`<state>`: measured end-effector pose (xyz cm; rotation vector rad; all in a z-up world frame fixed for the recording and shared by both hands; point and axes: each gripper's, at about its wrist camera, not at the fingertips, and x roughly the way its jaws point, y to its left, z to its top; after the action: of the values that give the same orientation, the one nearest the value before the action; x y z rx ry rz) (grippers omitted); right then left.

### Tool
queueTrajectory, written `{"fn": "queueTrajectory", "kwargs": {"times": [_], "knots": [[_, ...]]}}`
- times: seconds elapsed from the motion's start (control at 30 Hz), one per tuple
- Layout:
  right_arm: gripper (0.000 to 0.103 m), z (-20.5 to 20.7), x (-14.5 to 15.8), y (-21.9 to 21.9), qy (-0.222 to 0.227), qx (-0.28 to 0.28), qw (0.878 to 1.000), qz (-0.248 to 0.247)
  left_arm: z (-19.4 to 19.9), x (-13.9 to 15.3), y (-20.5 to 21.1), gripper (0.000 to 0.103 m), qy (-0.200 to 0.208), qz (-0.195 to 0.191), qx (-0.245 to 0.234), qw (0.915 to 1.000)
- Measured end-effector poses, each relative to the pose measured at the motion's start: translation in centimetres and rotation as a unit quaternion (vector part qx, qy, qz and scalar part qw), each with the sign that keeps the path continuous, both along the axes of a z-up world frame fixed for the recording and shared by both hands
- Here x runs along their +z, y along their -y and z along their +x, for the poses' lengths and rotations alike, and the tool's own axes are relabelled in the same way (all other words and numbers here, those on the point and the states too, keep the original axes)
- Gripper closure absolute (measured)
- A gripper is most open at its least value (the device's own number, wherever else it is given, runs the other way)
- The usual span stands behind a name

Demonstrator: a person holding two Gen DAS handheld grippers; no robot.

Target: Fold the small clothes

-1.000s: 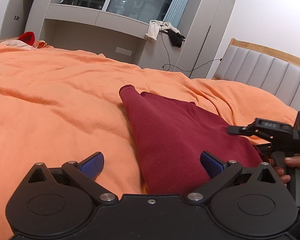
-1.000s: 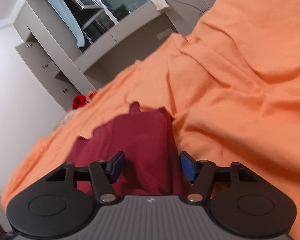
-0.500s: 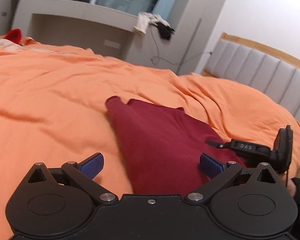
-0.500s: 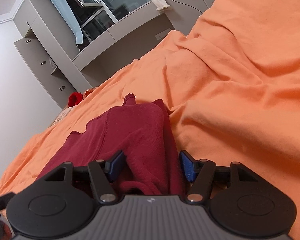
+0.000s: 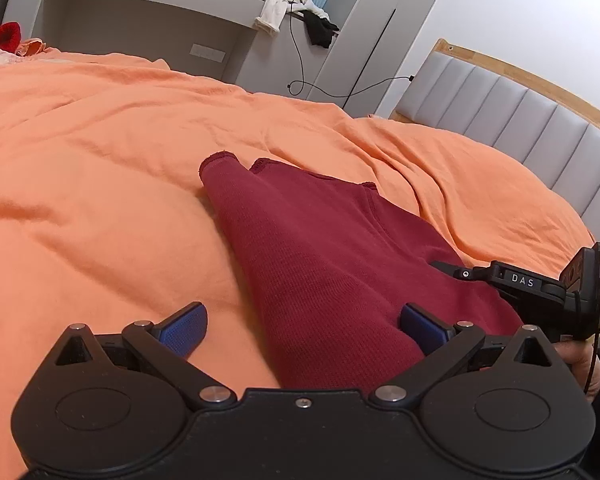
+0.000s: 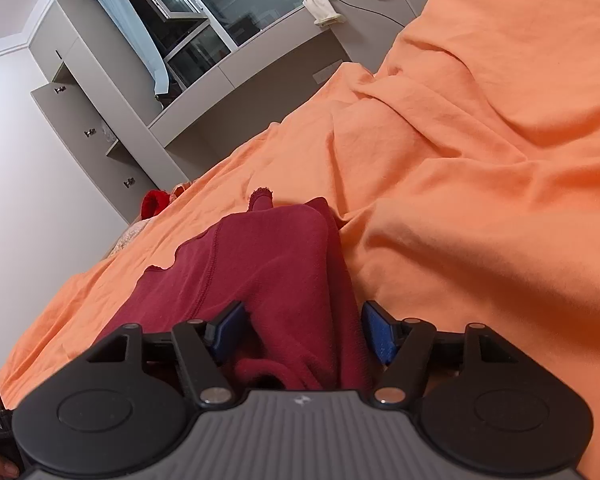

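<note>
A dark red knit garment [image 5: 332,264] lies lengthwise on the orange duvet [image 5: 100,160], with one narrow cuffed end pointing away. My left gripper [image 5: 304,328] stands wide open over its near end. The left pad is over bare duvet and the right pad over the cloth. My right gripper [image 6: 300,328] has a bunched fold of the same garment [image 6: 268,264] between its blue pads. Its jaws are opening, and a gap shows beside the right pad. In the left wrist view the right tool's black body [image 5: 540,288] rests low at the garment's right edge.
A grey padded headboard [image 5: 520,120] with a wooden rim bounds the bed on the right. A grey desk unit [image 5: 140,20] with draped clothes [image 5: 292,12] and a hanging cable stands behind. A red item [image 5: 4,36] lies at the far left. A hand [image 5: 580,356] holds the right tool.
The left view has slid sideways along the bed. The right tool has sunk lower onto the garment. The right jaws have spread a little, and the cloth between them has slackened.
</note>
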<state>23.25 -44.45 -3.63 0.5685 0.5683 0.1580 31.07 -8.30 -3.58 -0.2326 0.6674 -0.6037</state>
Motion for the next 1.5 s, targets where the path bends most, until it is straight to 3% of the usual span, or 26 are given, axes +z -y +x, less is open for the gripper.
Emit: {"fn": "queueTrajectory", "kwargs": {"times": [0.27, 0.43, 1.5], "knots": [[0.031, -0.04, -0.03, -0.14, 0.001, -0.001, 1.0, 0.0, -0.08, -0.19, -0.04, 0.0, 0.004, 0.0, 0.0, 1.0], [0.025, -0.06, 0.08, -0.34, 0.003, 0.005, 1.0, -0.007, -0.17, -0.24, -0.16, 0.0, 0.006, -0.001, 0.0, 1.0], [0.02, -0.08, 0.06, -0.45, 0.005, 0.008, 1.0, -0.005, -0.32, -0.41, -0.22, 0.0, 0.012, -0.003, 0.002, 0.9999]]}}
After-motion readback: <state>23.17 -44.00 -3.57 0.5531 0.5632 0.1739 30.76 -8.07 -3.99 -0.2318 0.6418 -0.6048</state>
